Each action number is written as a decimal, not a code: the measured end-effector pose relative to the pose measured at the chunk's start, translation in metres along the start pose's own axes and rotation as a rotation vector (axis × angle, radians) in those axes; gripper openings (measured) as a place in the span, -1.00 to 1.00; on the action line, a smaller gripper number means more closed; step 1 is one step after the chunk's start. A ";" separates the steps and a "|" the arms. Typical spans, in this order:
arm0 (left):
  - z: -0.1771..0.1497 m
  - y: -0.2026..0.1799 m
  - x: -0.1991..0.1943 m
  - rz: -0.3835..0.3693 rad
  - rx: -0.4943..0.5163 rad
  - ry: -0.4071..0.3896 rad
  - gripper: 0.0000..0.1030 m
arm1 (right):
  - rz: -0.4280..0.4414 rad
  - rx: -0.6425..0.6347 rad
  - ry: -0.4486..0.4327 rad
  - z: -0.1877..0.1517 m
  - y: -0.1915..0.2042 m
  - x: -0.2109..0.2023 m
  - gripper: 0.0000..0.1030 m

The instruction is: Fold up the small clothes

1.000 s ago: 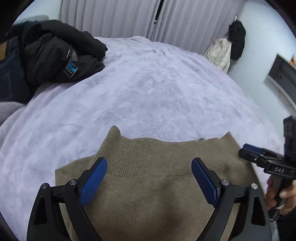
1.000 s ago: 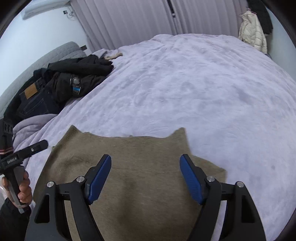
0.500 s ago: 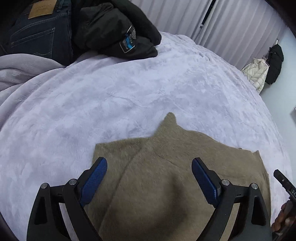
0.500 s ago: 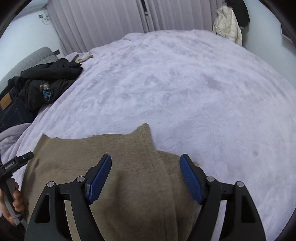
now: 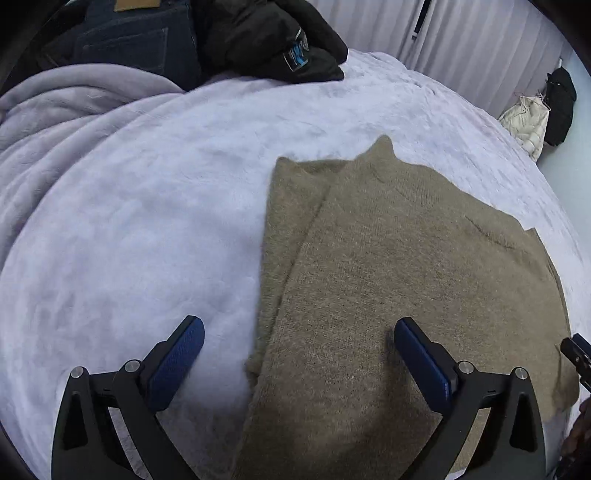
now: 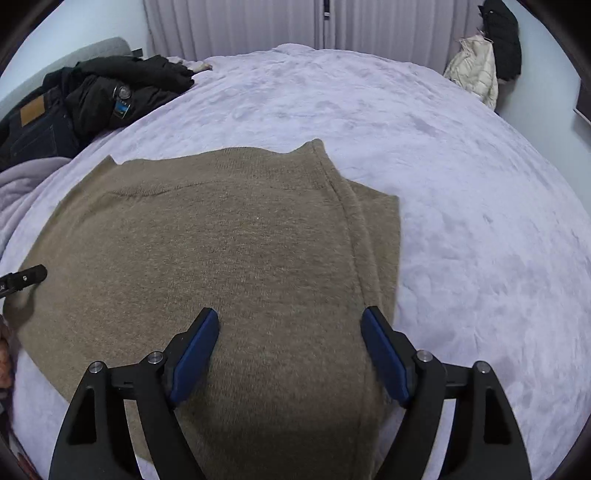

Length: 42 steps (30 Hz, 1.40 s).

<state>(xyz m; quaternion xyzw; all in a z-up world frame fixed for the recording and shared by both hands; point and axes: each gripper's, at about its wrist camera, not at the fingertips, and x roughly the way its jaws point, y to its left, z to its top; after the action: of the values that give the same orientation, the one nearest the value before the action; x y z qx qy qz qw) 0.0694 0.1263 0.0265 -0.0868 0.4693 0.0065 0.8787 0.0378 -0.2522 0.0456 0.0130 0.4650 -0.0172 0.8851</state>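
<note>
An olive-brown knit sweater (image 5: 399, 280) lies flat on the lilac bed cover, with a folded layer along each side edge. My left gripper (image 5: 299, 350) is open and empty, hovering over the sweater's left edge, its left finger above the cover. My right gripper (image 6: 290, 343) is open and empty, hovering over the sweater (image 6: 221, 251) near its right folded edge. The other gripper's tip shows at the frame edge in each view, in the left wrist view (image 5: 576, 350) and in the right wrist view (image 6: 22, 278).
The lilac plush bed cover (image 6: 461, 155) spreads around the sweater. Black jackets and dark jeans (image 6: 85, 99) are piled at the far left, beside a bunched grey blanket (image 5: 55, 107). Curtains (image 6: 258, 26) and hanging coats (image 6: 491, 55) stand beyond the bed.
Both grippers have pulled back and apart toward the sweater's side edges. More of the sweater shows now. Both stay open.
</note>
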 end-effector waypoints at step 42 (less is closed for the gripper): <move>0.066 -0.144 0.090 -0.039 0.286 0.064 1.00 | -0.003 -0.003 0.057 0.072 0.075 0.078 0.98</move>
<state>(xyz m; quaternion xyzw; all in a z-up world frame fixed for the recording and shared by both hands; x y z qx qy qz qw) 0.1880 -0.0110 0.0090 0.0299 0.4916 -0.0800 0.8666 0.1440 -0.1815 0.0229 0.0115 0.4902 -0.0174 0.8714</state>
